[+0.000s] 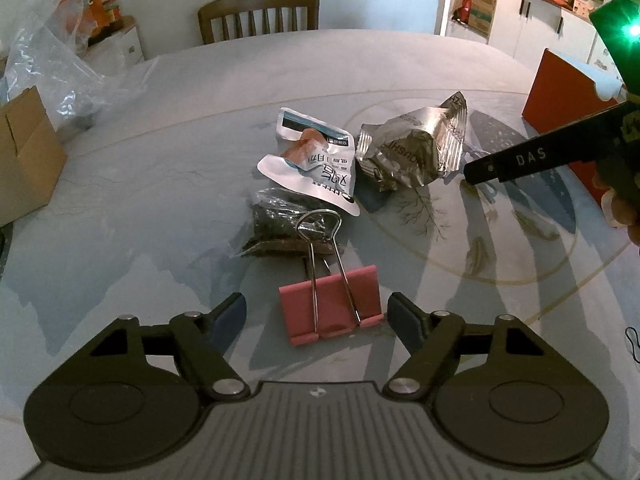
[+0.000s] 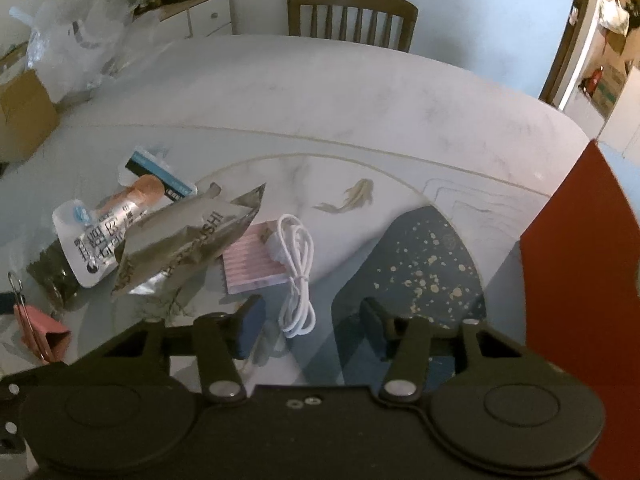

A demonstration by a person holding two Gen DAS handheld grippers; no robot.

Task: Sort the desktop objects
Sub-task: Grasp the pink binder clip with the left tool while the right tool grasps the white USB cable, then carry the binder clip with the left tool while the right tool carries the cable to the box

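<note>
pink notepad (image 2: 252,264) half hidden, silver wrapper (image 2: 184,252) overlapping

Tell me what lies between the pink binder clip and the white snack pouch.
In the left wrist view, a dark crumpled wrapper lies between the pink binder clip and the white snack pouch; the clip's wire handles reach up over it.

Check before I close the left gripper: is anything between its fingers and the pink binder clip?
Nothing visible. The pink binder clip lies on the table between the open left gripper fingers, with bare gaps on both sides.
</note>
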